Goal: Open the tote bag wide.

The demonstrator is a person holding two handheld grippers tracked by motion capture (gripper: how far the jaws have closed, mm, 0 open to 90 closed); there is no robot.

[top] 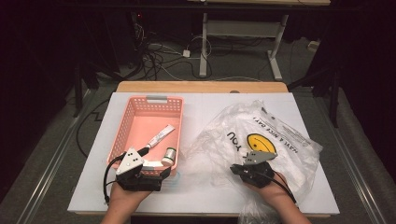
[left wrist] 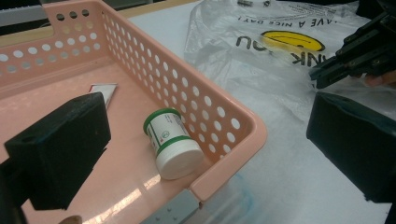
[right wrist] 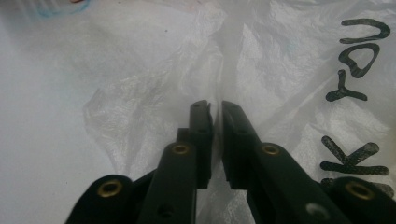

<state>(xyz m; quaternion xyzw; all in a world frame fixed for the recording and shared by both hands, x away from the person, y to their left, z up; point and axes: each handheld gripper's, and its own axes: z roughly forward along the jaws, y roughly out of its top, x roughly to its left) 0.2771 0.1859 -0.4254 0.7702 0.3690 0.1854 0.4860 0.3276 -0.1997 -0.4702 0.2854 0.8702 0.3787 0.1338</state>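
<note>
A pink perforated basket point(top: 122, 122) point(left wrist: 224, 140) sits left of centre on the white tabletop. Inside it lie a white tube point(top: 159, 136) point(left wrist: 103, 92) and a small white jar with a green band point(top: 170, 155) point(left wrist: 175, 144), the jar on its side near the front right corner. My left gripper point(top: 156, 170) point(left wrist: 208, 135) is open, its jaws wide apart on either side of that corner. A crumpled clear plastic bag with a yellow smiley point(top: 261, 135) point(left wrist: 243, 70) point(right wrist: 154, 79) lies to the right. My right gripper point(top: 238, 169) point(left wrist: 327, 74) point(right wrist: 215, 107) pinches a fold of the bag's film.
The white tabletop point(top: 201, 196) has bare room along its front edge and between basket and bag. A wooden strip point(top: 201, 87) borders the far edge. Beyond it are cables on the floor point(top: 159, 60) and a desk frame point(top: 203, 42).
</note>
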